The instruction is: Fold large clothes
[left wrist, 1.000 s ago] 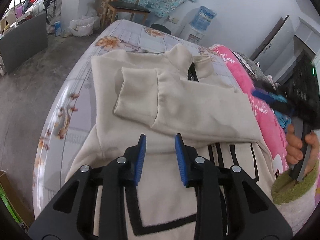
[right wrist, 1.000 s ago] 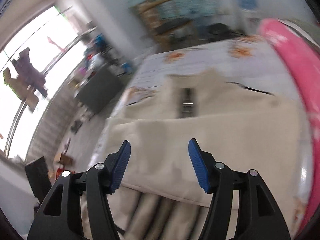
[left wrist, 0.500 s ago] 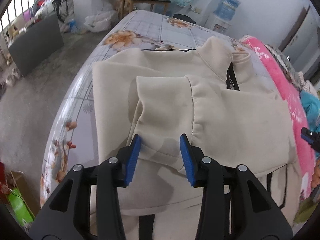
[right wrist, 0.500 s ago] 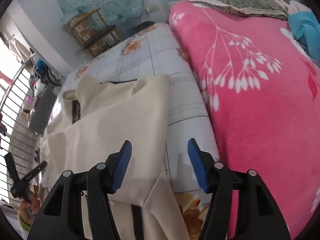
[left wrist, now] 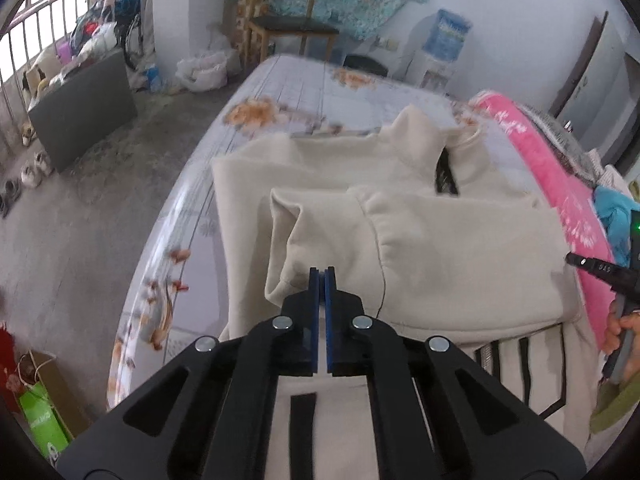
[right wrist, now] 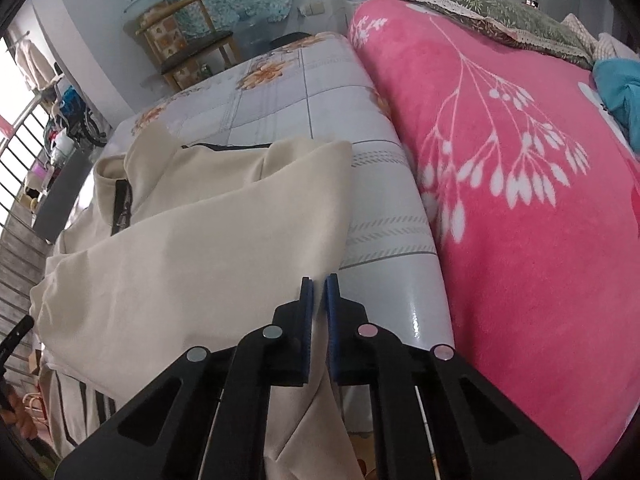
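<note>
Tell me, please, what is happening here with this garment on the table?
A person is folding a cream zip-neck sweatshirt on a floral-covered table, with handheld tongs in each hand. The left tongs have just closed on the folded-in sleeve cuff; the right tongs have just closed on the sweatshirt's opposite edge.

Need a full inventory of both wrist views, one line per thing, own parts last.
sweatshirt: 1, cream with black zip and stripes, flat on table, sleeves folded across the chest
table: 1, pale floral cover, under sweatshirt
blanket: 1, pink with white sprigs, beside table
chair: 1, wooden, dark seat, beyond table's far end
water dispenser: 1, white with blue bottle, by far wall
green bag: 1, on floor, lower left in left view
left gripper: black, blue pads, jaws just closed, shut on sweatshirt at folded sleeve
right gripper: black, blue pads, jaws just closed, shut on sweatshirt at side edge
</note>
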